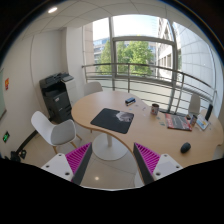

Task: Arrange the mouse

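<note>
A small dark mouse (185, 147) lies on the round wooden table (150, 140), near its right edge. A dark mouse mat (110, 121) lies on the table's left part, far from the mouse. My gripper (112, 160) is open and empty. It hangs well short of the table, above the floor, with its pink-padded fingers (77, 159) spread wide. Both mouse and mat are well beyond the fingers.
A white chair (52, 130) stands left of the table and another (92, 88) behind it. A black printer cabinet (55, 96) stands by the left wall. Books and small items (180, 122) lie on the table's far right. Large windows are behind.
</note>
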